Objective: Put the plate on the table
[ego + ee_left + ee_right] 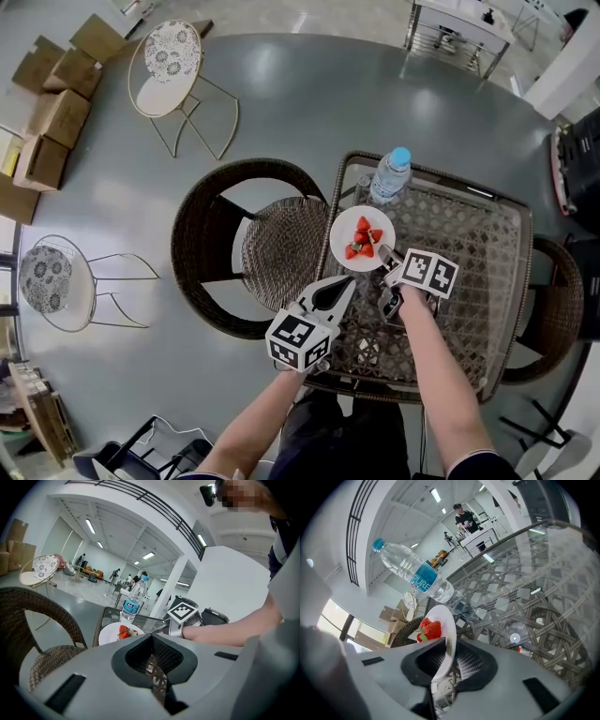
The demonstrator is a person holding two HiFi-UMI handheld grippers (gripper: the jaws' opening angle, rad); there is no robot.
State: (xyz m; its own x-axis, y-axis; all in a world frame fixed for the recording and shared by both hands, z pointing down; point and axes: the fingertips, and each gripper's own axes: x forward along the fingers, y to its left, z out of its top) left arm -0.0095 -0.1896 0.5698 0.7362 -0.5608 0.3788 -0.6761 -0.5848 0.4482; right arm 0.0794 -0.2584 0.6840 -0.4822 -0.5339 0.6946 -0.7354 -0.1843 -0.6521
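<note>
A white plate (360, 253) with strawberries (364, 239) lies over the near left part of the glass-topped wicker table (502, 281). My right gripper (387, 255) is shut on the plate's near right rim. In the right gripper view the plate (446, 634) stands on edge between the jaws, with the strawberries (430, 629) on its left face. I cannot tell if the plate rests on the glass. My left gripper (349, 280) points at the plate's near edge, shut and holding nothing. The left gripper view shows the plate (108, 633) ahead.
A clear water bottle (390, 175) with a blue cap stands on the table just beyond the plate. A dark wicker chair (253, 248) is against the table's left side, another (558, 309) at its right. Two white wire chairs (173, 61) and cardboard boxes (56, 103) are far left.
</note>
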